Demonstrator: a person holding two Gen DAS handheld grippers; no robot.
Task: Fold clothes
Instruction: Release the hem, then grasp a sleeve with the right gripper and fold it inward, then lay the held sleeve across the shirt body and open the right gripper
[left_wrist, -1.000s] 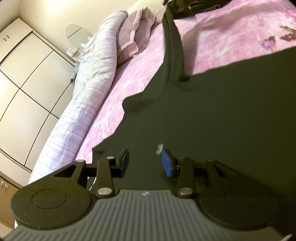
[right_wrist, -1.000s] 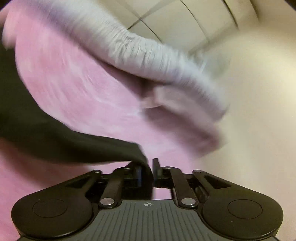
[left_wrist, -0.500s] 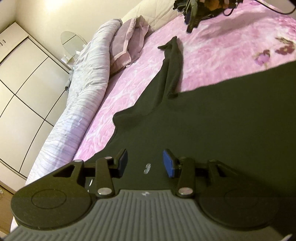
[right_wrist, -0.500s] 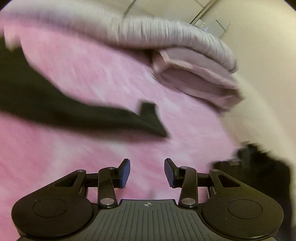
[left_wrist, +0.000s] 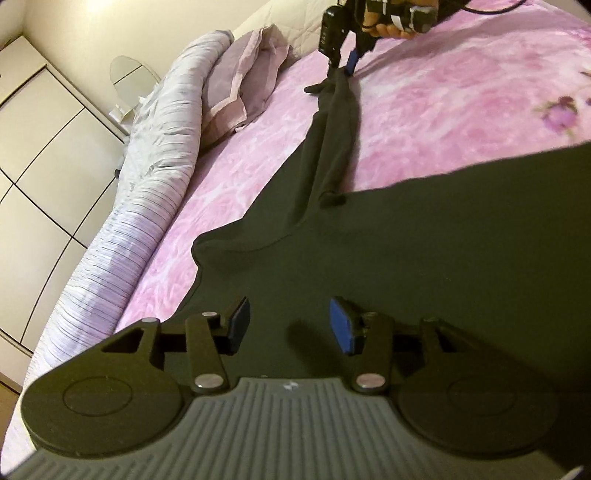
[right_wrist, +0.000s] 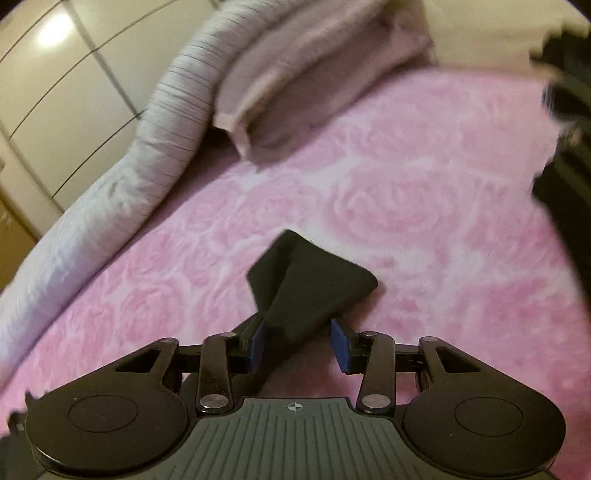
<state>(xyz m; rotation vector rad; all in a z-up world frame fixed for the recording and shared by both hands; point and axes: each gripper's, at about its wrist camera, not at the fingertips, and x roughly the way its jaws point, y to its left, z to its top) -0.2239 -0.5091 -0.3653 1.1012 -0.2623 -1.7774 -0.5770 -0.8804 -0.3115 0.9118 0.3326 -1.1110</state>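
Black long-sleeved top (left_wrist: 424, 258) fills lower right of frame on pink bedspread (left_wrist: 443, 110). Left gripper (left_wrist: 286, 325) wide open, empty. Right gripper (right_wrist: 300, 341) open astride sleeve cuff (right_wrist: 314, 284), not yet clamped. Pinch cuff squarely before folding inward.

- Bed covered by a pink rose-patterned spread (left_wrist: 424, 110) – fills most of both views
- Rolled grey-lilac striped duvet (left_wrist: 155, 173) along the bed's far edge, mauve pillow (left_wrist: 251, 81) just beside it
- Cream panelled wardrobe doors (left_wrist: 40, 155) behind the duvet – a glare spot shows in the right view
- Oval mirror (left_wrist: 131, 75) near the cream wall
- Warm indoor light
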